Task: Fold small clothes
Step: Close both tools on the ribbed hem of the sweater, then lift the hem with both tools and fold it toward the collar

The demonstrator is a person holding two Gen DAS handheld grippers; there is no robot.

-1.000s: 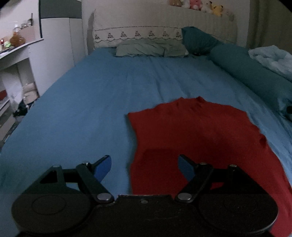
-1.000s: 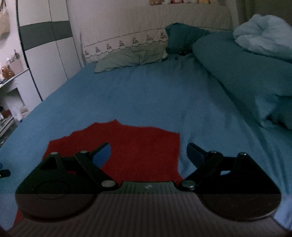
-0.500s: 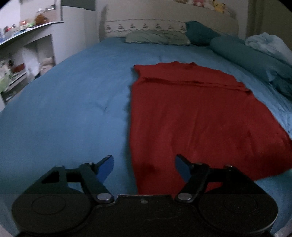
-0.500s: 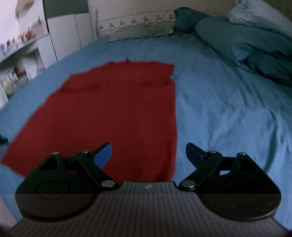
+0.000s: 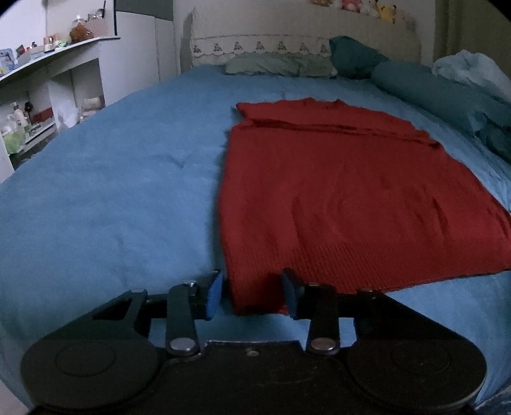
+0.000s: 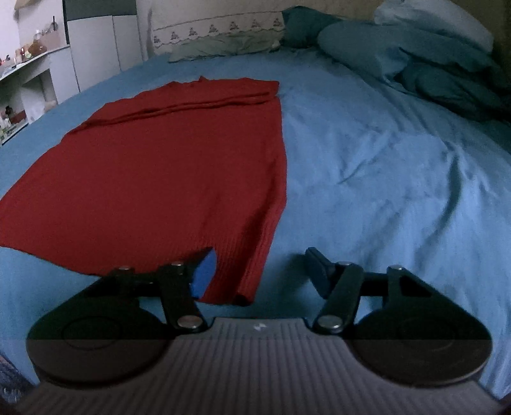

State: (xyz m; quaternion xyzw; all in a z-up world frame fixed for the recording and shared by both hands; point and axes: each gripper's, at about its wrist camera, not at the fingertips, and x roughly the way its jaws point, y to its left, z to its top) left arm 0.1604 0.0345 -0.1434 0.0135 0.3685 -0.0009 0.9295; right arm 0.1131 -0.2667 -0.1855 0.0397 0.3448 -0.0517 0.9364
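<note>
In the left wrist view, the left hand-held gripper sits low over the near edge of the bed, its two fingers spread apart with the near left corner of the red knitted garment lying between them; whether either blue pad touches the cloth cannot be told. The garment lies flat on the blue sheet, its ribbed hem toward the camera and its neck end toward the head of the bed, with a fold line crossing it near the far end. Beyond it a pale green pillow rests against an embroidered headboard cover, a dark teal bolster runs along the right side, and a light blue blanket is bunched past that. A shelf unit crowded with small items stands to the left of the bed, and soft toys line the top of the headboard. In the right wrist view, the right hand-held gripper is likewise spread wide at the garment's near right corner: the cloth's corner falls inside the gap beside the left finger, while the right finger stands over bare sheet, apart from the fabric. The bed shows wrinkles to the right of the garment, and teal bedding is heaped at the far right.
</note>
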